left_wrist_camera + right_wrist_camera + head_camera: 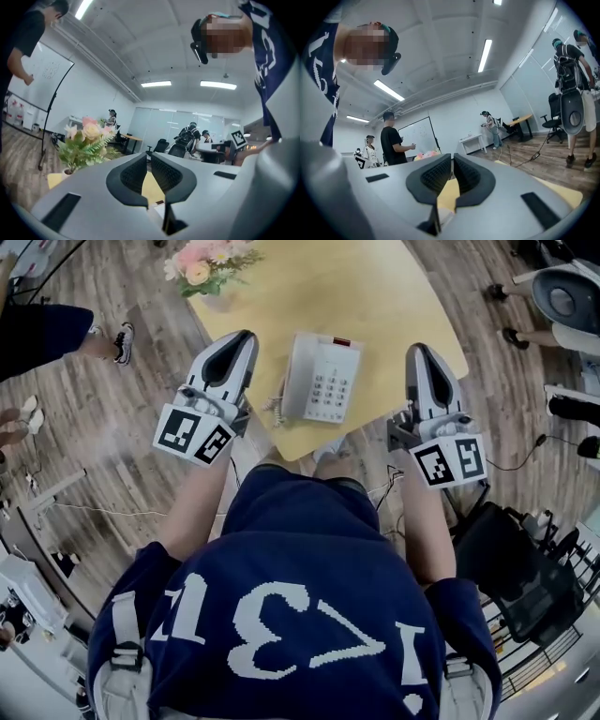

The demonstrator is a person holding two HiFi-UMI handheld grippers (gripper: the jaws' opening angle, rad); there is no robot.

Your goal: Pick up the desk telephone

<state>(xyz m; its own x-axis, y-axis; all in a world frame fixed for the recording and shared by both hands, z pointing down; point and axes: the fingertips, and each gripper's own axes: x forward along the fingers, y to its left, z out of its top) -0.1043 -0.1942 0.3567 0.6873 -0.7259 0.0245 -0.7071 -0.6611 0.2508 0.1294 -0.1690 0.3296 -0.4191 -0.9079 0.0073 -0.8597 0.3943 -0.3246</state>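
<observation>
Left gripper, head view: I see the left gripper [246, 336] over the near left edge of the table [309, 287], just beside the left side of the desk telephone [323, 379] and not touching it.
Right gripper, head view: the right gripper [416, 349] hangs over the table's near right edge, apart from the telephone and farther from it than the left one.
Telephone, head view: white, it lies flat on the near part of the yellow table, between the two grippers, handset on its cradle at the left, keypad at the right.
Flowers, head view: a pot of pink flowers [202, 263] stands at the far left of the table, well apart from the telephone.
Left jaws, left gripper view: I read the left gripper [147, 157] as drawn together, tips all but meeting, with nothing between them; only a strip of table [151, 183] shows below the tips.
Surroundings, left gripper view: the flowers [84, 140] sit to the left, with a whiteboard [42, 75] far behind.
Right jaws, right gripper view: the right gripper [452, 157] is likewise closed at the tips and empty, with yellow table [449, 191] under them.
Surroundings, right gripper view: a person in black [393, 143] stands far left by a whiteboard [417, 133].
</observation>
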